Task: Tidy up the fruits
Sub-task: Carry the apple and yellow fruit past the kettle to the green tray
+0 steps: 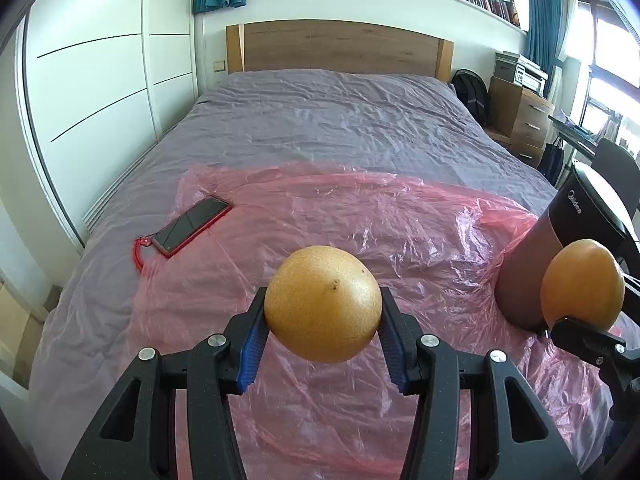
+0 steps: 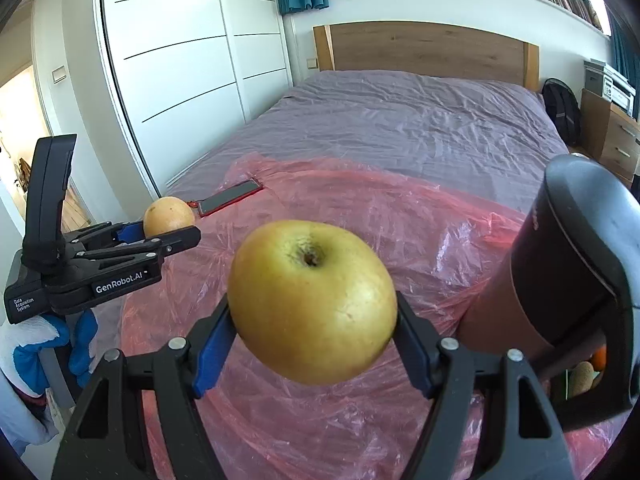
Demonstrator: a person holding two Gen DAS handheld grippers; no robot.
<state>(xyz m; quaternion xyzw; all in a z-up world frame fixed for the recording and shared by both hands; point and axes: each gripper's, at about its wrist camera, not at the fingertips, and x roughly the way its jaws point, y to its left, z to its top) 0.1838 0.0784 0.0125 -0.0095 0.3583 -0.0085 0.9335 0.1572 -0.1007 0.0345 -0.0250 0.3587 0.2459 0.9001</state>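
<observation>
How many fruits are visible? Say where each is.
2 clearly: golden-brown pear in left gripper, yellow-green apple in right gripper. More seem partly hidden beside the dark jug.
</observation>
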